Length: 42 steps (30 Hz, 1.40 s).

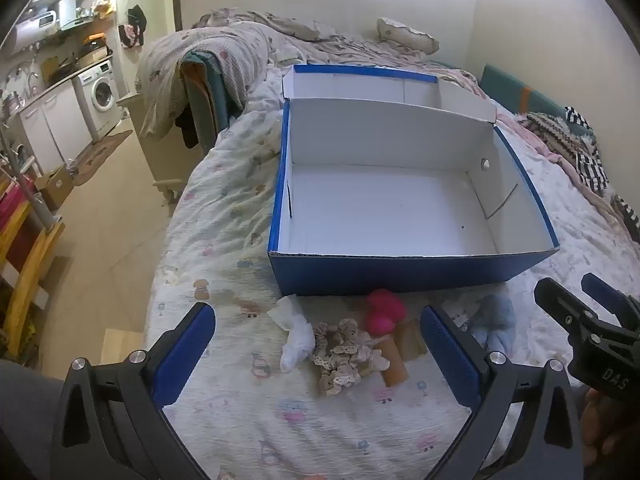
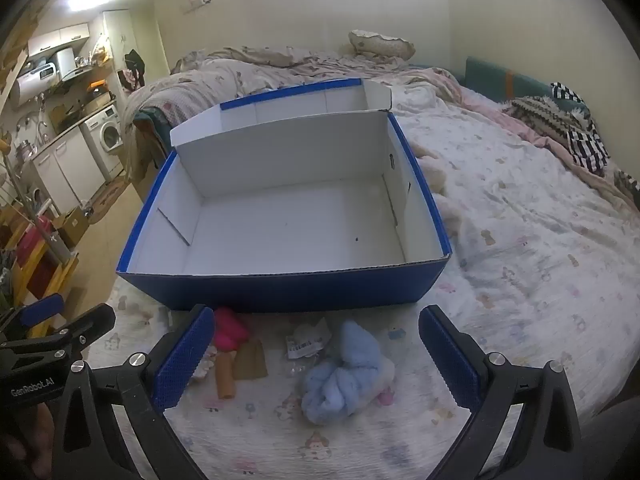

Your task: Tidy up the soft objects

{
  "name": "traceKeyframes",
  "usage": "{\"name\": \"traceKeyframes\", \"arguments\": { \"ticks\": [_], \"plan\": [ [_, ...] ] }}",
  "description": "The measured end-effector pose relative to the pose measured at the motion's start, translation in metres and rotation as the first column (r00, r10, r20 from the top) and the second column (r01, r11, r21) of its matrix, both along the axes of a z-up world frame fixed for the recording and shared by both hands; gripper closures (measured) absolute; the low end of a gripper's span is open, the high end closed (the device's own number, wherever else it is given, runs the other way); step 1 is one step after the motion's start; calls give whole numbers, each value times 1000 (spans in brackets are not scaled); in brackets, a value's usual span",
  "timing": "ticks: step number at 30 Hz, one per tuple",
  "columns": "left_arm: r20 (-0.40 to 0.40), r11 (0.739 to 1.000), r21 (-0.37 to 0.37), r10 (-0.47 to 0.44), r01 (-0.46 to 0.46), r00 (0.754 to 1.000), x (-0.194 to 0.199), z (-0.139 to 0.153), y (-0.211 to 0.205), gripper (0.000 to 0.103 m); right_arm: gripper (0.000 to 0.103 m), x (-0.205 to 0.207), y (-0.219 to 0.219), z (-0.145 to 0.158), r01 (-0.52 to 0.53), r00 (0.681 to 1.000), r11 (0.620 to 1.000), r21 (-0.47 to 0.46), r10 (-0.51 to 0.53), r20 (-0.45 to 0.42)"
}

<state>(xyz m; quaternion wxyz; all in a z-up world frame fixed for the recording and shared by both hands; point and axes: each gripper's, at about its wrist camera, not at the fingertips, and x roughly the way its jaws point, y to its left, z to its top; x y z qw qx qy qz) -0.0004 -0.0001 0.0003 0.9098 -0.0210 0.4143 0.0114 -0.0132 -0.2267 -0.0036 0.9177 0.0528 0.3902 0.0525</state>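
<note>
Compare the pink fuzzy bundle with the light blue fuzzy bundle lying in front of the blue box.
The pink fuzzy bundle is vivid magenta; the light blue fuzzy bundle is pale. The pink one lies close against the blue cardboard box; the blue one lies farther from it. The pink one looks smaller and compact; the blue one looks bulkier and sprawls in twisted folds. Both are soft, rest on the printed bedsheet, and remain outside the box.

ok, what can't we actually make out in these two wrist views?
- Pink soft item: right wrist view, partly behind the right gripper's left finger.
- Blue fluffy item: left wrist view, partly behind the left gripper's right finger.
- Barcode tag: print too small to read.
- Box: its far outer sides hidden by its own walls.
</note>
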Motion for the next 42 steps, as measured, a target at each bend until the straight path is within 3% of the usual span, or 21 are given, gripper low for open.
{"name": "traceKeyframes", "arguments": {
  "ticks": [42],
  "plan": [
    [6, 1000, 7, -1, 1, 1000, 0, 3, -2, 1, 0, 3, 6, 0, 2, 1000, 1000, 0, -2, 5]
  ]
}}
